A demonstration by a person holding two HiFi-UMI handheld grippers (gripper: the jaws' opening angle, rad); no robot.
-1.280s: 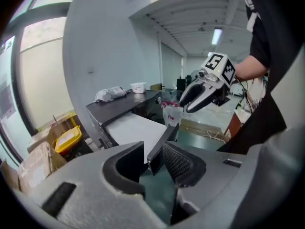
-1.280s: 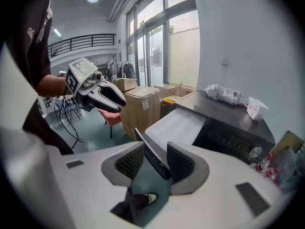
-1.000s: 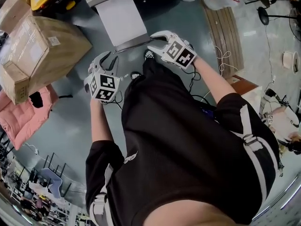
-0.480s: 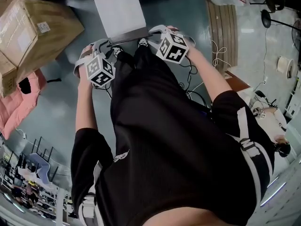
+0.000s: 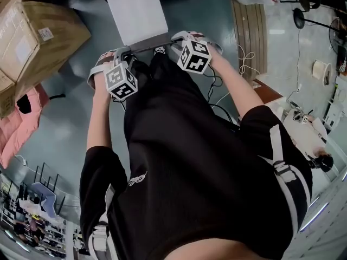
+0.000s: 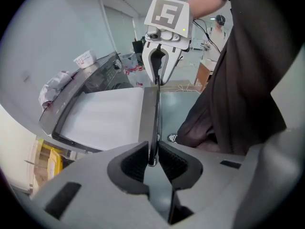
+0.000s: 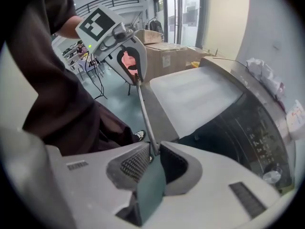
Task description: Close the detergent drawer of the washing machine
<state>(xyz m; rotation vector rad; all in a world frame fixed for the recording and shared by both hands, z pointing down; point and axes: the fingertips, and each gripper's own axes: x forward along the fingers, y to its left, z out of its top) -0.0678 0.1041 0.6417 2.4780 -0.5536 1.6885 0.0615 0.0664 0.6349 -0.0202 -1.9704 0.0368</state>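
A top-loading washing machine stands before me, with a white lid (image 5: 135, 12) whose thin dark front edge (image 5: 145, 44) faces my legs. My left gripper (image 5: 123, 57) sits at that edge's left end and my right gripper (image 5: 179, 40) at its right end. In the left gripper view the edge (image 6: 153, 123) runs between the pads (image 6: 136, 163), with the right gripper (image 6: 159, 78) at its far end. The right gripper view has the same edge (image 7: 145, 113) pinched between its pads (image 7: 136, 165), with the left gripper (image 7: 136, 78) beyond. Both jaws have just been closing on this edge. No detergent drawer shows.
The machine's control panel (image 7: 259, 132) with a knob (image 7: 271, 176) lies behind the lid, a paper cup (image 6: 83, 60) and a crumpled bag (image 6: 55, 87) on it. Cardboard boxes (image 5: 32, 31) and pink cloth (image 5: 19, 126) lie left, a pallet (image 5: 249, 31) and cables (image 5: 244, 58) right.
Both grippers came down from above the floor onto the lid's front edge, rolled their wrists, and closed their jaws on it. The lid itself looks unmoved.
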